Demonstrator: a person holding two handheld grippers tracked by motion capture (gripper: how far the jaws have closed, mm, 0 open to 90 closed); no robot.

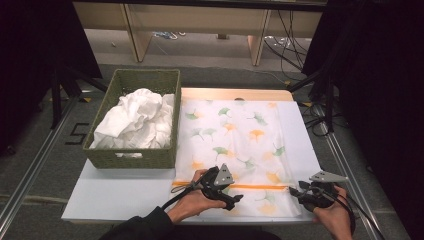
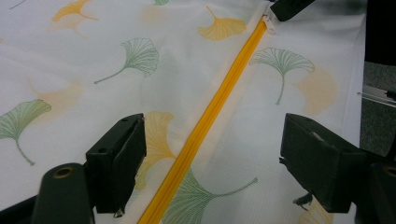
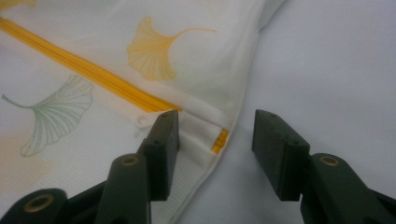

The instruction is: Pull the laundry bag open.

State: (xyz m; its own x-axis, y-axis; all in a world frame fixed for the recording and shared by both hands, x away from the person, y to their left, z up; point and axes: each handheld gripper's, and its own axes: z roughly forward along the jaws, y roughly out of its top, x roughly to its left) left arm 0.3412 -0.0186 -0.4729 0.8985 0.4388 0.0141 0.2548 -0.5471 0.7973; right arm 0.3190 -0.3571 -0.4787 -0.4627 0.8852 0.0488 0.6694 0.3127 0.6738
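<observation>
A white mesh bag (image 1: 235, 135) printed with green and orange ginkgo leaves lies flat on the table, its orange zipper (image 1: 260, 187) running across near the front edge. My left gripper (image 1: 234, 196) hovers low over the zipper's left part. In the left gripper view its jaws (image 2: 215, 135) stand wide apart, straddling the zipper (image 2: 205, 126) without pressing on it. My right gripper (image 1: 295, 191) is at the zipper's right end. In the right gripper view it (image 3: 217, 126) is open around the bag's corner (image 3: 205, 140), with the zipper pull (image 3: 142, 122) beside the left jaw.
A green woven basket (image 1: 130, 157) holding crumpled white cloth (image 1: 137, 120) stands at the table's left, touching the bag's edge. Bare white tabletop (image 1: 120, 192) lies in front of the basket. Cables and table legs are on the floor beyond.
</observation>
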